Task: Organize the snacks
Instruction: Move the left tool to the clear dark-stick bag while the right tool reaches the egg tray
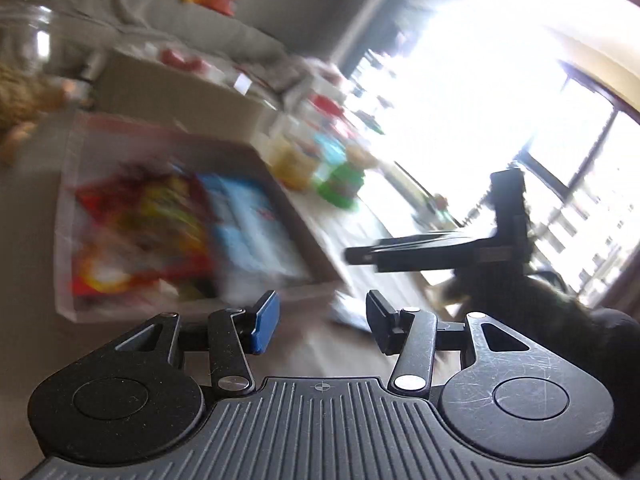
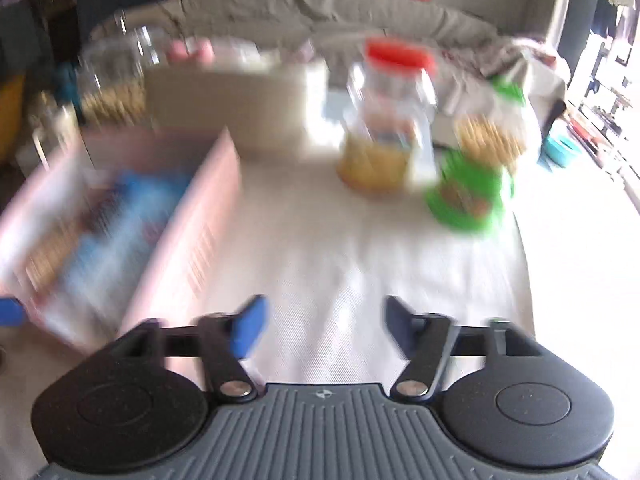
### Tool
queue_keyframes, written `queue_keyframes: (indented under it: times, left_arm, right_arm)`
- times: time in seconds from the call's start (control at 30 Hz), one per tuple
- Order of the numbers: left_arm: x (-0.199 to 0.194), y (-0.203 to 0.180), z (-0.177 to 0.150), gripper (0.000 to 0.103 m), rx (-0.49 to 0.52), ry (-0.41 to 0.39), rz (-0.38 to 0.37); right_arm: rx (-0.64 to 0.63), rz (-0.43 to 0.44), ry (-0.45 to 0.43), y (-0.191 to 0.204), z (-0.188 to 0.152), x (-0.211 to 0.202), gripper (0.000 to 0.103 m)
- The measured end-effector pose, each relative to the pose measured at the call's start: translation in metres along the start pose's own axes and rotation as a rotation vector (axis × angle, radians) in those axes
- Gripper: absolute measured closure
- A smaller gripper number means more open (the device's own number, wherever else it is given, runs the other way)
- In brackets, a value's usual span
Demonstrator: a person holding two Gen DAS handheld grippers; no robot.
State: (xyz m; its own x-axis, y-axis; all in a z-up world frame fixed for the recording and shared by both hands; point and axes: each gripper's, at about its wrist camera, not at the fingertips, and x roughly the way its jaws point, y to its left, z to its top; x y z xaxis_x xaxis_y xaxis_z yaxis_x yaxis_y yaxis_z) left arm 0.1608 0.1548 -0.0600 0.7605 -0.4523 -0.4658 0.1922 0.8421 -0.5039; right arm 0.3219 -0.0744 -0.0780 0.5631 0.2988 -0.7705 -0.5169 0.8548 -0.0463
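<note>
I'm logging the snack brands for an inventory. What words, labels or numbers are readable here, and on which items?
None can be read; motion blur smears every print.
Blue packet in the pink basket: print blurred.
Red and yellow packets: print blurred.
Red-lidded jar: label blurred.
Green-lidded jar: label blurred.

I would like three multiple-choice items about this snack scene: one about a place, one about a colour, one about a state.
1. Where is the blue packet?
A. inside the pink basket
B. on the white cloth
C. under the jar

2. What colour is the lid of the clear jar?
A. blue
B. red
C. black

3. How are the right tongs?
A. shut on a packet
B. shut on the jar
C. open, holding nothing

Key: 1 A, basket walls surround it; 2 B, red cap on top; 3 C, cloth shows between the jaws.
</note>
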Motion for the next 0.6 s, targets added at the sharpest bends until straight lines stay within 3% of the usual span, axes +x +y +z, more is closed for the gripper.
queue_keyframes:
  times: [0.1, 0.27, 0.37, 0.47, 0.5, 0.57, 0.6]
  left_arm:
    - [0.017, -0.015, -0.012, 0.050, 0.031, 0.066, 0.003]
    - [0.045, -0.023, -0.024, 0.050, -0.002, 0.124, 0.057]
    - [0.060, -0.031, -0.029, 0.050, -0.012, 0.146, 0.080]
    - [0.074, -0.045, -0.034, 0.050, 0.018, 0.164, 0.107]
    - [0.078, -0.050, -0.035, 0.050, 0.050, 0.165, 0.126]
    - [0.087, -0.063, -0.038, 0.050, 0.133, 0.159, 0.192]
    - [0.093, -0.068, -0.038, 0.050, 0.171, 0.161, 0.221]
  right_arm:
    - [0.048, 0.061, 0.021, -0.006, -0.030, -0.003, 0.063]
    - [0.079, 0.192, -0.009, 0.001, -0.077, -0.036, 0.063]
    - [0.050, 0.254, -0.011, 0.010, -0.107, -0.059, 0.062]
    - [-0.002, 0.260, -0.044, 0.013, -0.128, -0.085, 0.062]
    - [-0.007, 0.237, -0.072, 0.009, -0.134, -0.094, 0.060]
    - [0.008, 0.144, -0.137, -0.003, -0.140, -0.109, 0.038]
    - [0.027, 0.089, -0.174, -0.011, -0.143, -0.113, 0.022]
